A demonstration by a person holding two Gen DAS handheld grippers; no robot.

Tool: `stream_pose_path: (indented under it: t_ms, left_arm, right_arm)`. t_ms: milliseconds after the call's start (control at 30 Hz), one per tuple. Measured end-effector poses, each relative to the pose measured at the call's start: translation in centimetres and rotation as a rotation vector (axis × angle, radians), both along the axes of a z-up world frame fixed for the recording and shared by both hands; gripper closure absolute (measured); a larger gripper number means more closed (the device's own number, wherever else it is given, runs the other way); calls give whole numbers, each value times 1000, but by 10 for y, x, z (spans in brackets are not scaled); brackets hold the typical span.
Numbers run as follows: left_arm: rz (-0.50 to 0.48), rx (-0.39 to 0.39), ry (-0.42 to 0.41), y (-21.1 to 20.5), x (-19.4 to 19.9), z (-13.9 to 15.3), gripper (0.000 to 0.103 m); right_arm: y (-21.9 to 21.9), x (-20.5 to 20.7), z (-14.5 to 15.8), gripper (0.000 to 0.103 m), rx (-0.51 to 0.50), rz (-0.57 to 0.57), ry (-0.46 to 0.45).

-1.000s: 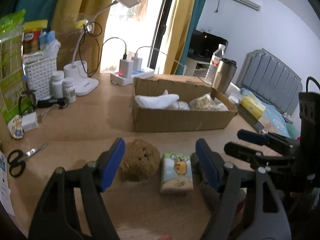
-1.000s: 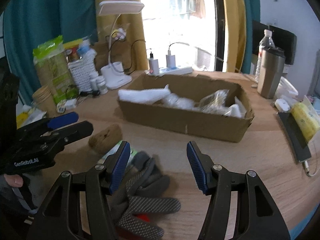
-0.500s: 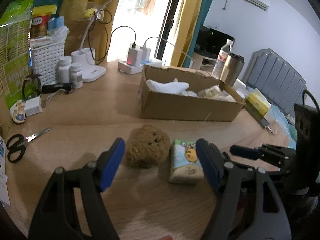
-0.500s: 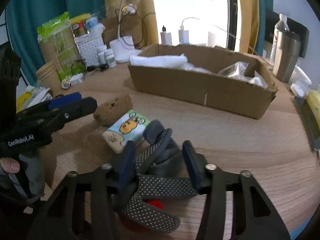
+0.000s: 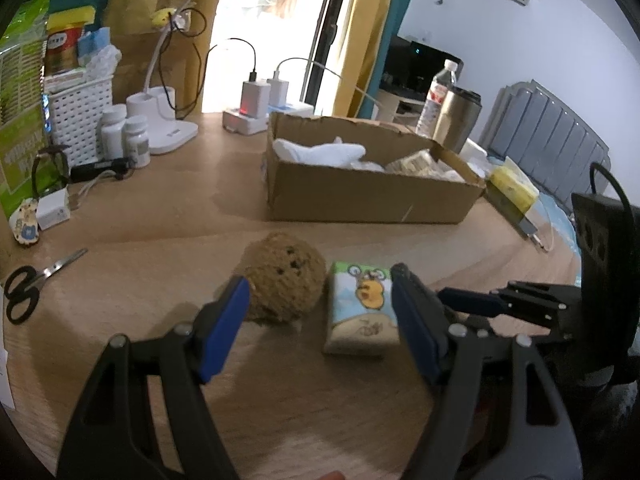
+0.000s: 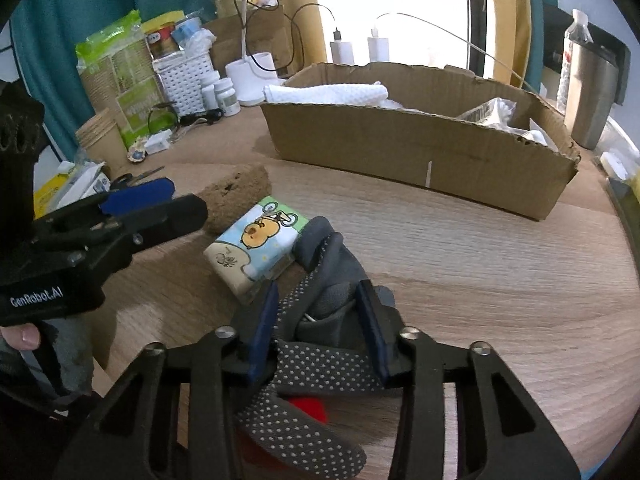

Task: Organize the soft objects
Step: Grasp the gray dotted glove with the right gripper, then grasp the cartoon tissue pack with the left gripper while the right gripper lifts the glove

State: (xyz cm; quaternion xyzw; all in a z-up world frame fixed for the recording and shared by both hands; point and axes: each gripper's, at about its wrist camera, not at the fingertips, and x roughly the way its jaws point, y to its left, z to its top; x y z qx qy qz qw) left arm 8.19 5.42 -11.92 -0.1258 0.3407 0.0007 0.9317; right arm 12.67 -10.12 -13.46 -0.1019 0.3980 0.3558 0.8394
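Note:
A grey dotted glove (image 6: 320, 320) lies on the wooden table. My right gripper (image 6: 318, 318) is shut on the glove, with both blue pads pressing its bunched middle. A tissue pack with a cartoon print (image 6: 256, 248) (image 5: 362, 310) lies just left of the glove. A brown sponge (image 5: 282, 278) (image 6: 236, 196) sits beside the pack. My left gripper (image 5: 316, 326) is open and empty, low over the table just in front of the sponge and pack. The cardboard box (image 5: 372, 196) (image 6: 420, 152) behind them holds a white cloth and plastic-wrapped items.
Scissors (image 5: 34, 284) lie at the left. A white basket (image 5: 78, 110), pill bottles (image 5: 126, 140), a lamp base (image 5: 164, 128) and chargers line the back. A steel tumbler (image 6: 590, 96) stands right of the box. A phone and yellow pack (image 5: 514, 190) lie at the right edge.
My right gripper moved down and forward and shut on the grey glove. My left gripper moved slightly closer to the sponge and tissue pack, still open.

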Motion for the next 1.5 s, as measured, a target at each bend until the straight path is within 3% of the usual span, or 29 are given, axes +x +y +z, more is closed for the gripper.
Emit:
stream_pose_path:
  t_ms: [33,100,433,633,800,833,900,967,1000,1267,1333,1367,1400,1500]
  left_arm:
    - [-2,1,2,-1,0,0,28]
    - [-6,4,6,-3,0,0,28]
    - [-53,12,41,-17,9,-5,28]
    - [-81,22,78,-27,19,-12,28]
    - [-103,41,104,-37,27,-20,28]
    - [-103,45,109,-39,28,-21,28]
    - [-108,50,116,-41,30,-23,29]
    - [-115,60,117,-44,31,-23,30]
    - [-117,65,119,-45,31,-23,31]
    - [-128,93,131,-47,30,-24,54]
    - [-134,99,123,-48,29,-22,54]
    - [-137,100,119,-48,28,-21,54]
    - [-140,102,112,-48,27,-20,55]
    - [-145,104,96,-49,26,-15,55]
  right_arm:
    - [-1,0,0,86,8,3,0]
    - [-3,1,2,97,25,-5,-5]
    - [-29,5,35,99,129,-64,-73]
    - [-57,15,52,99,209,-155,-119]
    - [-72,31,47,99,191,-221,-109]
    - [-73,32,45,98,184,-224,-103]
    - [-71,35,39,83,159,-217,-84]
    - [-69,35,34,49,144,-208,-70]
    - [-65,36,31,45,139,-193,-55]
    - [-38,40,0,44,59,-143,26]
    - [-35,38,-3,47,50,-140,15]
    - [-33,37,-3,61,43,-134,3]
    - [-32,36,-3,67,41,-128,-4]
    - [-29,34,-3,76,29,-111,-17]
